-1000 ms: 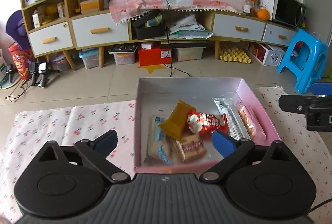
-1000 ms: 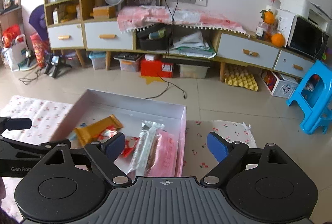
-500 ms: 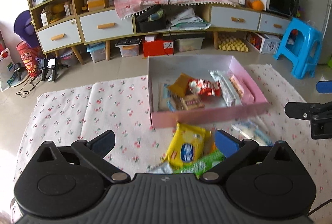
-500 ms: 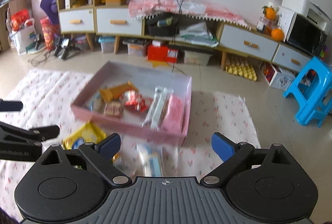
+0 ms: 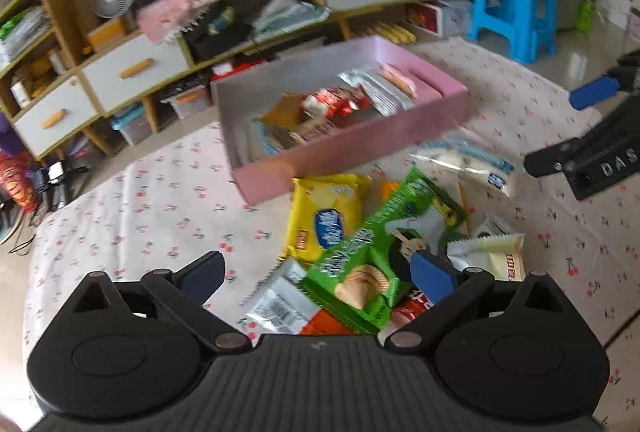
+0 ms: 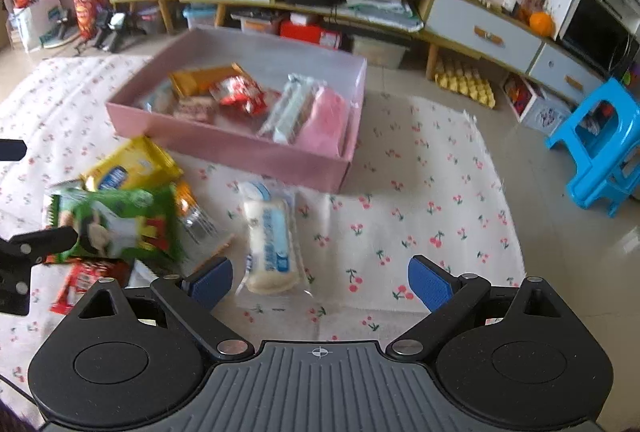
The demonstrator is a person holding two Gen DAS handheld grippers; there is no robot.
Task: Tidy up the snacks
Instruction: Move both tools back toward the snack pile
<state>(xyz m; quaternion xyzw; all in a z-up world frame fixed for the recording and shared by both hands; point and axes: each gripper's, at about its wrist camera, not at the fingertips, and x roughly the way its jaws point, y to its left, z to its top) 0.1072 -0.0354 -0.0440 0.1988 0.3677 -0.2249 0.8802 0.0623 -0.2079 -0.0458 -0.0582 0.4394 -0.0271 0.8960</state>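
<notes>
Both grippers, left (image 5: 316,278) and right (image 6: 320,282), spread empty; bun (image 6: 269,232) beside box (image 6: 240,147): soft, crinkly—pinch mid-body gently.

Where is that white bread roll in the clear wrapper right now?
The white bread roll lies on the cherry-print cloth just in front of the pink box, right of the green snack bag, in the right wrist view.
</notes>
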